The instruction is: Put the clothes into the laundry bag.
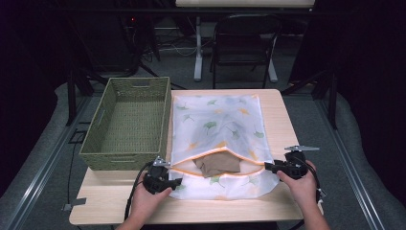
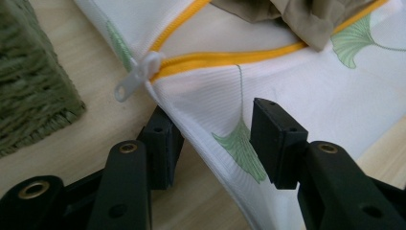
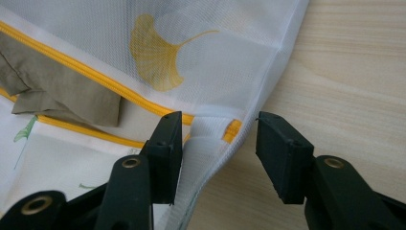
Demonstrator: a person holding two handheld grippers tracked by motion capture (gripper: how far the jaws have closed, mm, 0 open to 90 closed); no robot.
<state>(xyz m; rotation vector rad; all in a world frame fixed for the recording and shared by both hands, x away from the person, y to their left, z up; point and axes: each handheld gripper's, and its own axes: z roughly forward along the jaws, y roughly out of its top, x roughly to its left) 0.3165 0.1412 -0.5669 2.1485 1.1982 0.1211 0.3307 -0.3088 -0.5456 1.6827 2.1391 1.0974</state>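
On the wooden table (image 1: 282, 120), just right of the green woven basket (image 1: 129, 120), lies a white mesh laundry bag (image 1: 215, 124) printed with ginkgo leaves, its yellow zipper (image 2: 230, 58) open along the near side. A brown garment (image 1: 218, 164) lies in that opening, half inside; how far it reaches under the mesh is hard to make out, and both gripper views cut it off at their edges.

At the bag's near left corner the left gripper (image 1: 178, 182) has its jaws apart, straddling the bag's raised edge just below the white zipper pull (image 2: 136, 76); whether either jaw touches the cloth cannot be told. At the bag's near right corner the right gripper (image 1: 266, 166) also stands with jaws apart, either side of the zipper's closed end (image 3: 231, 130), the left jaw close against the mesh.

The basket's near corner sits just beside the bag's left corner, leaving little bare wood between them. Right of the bag a strip of bare table runs to the edge, and a narrower strip lies between the bag and the near edge.
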